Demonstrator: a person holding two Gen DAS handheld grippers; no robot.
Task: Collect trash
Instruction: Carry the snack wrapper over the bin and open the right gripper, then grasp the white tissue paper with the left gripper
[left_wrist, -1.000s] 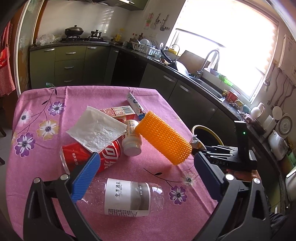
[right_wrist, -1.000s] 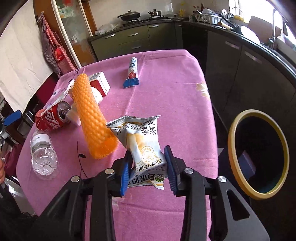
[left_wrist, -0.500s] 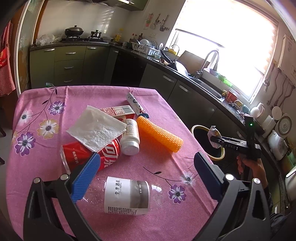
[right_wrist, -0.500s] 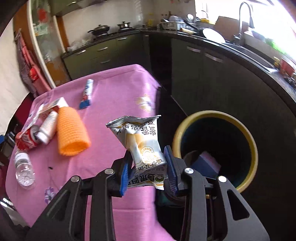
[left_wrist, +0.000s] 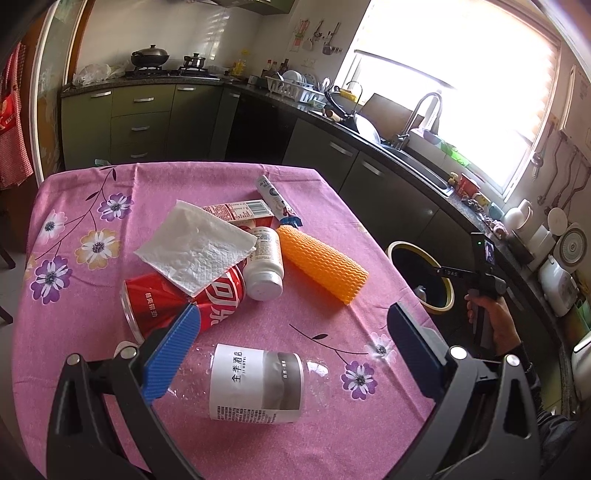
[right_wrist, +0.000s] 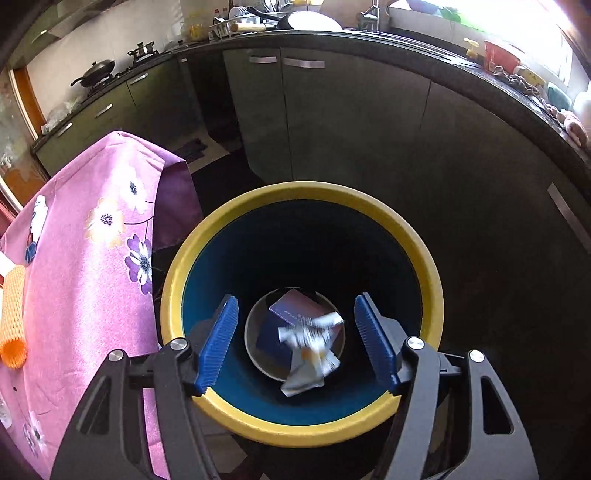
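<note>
Now we log the right gripper (right_wrist: 295, 347) just opened, empty, snack wrapper (right_wrist: 308, 349) blurred low-centre inside the bin (right_wrist: 434, 280). Left gripper (left_wrist: 291, 350) open over the clear bottle (left_wrist: 255, 384); we judge that round bottle may roll when pinched.

"全季酒店" on bottle label (left_wrist: 255, 384)

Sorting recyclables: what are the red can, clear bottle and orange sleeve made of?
Can: likely aluminium, glossy printed skin, dented. Bottle: thin clear plastic, see-through and crumpled, paper-look label. Sleeve: probably foam netting, matte, ridged mesh.

Flowered pink tablecloth (left_wrist: 92, 192) — sunlit window (left_wrist: 461, 85)
</note>
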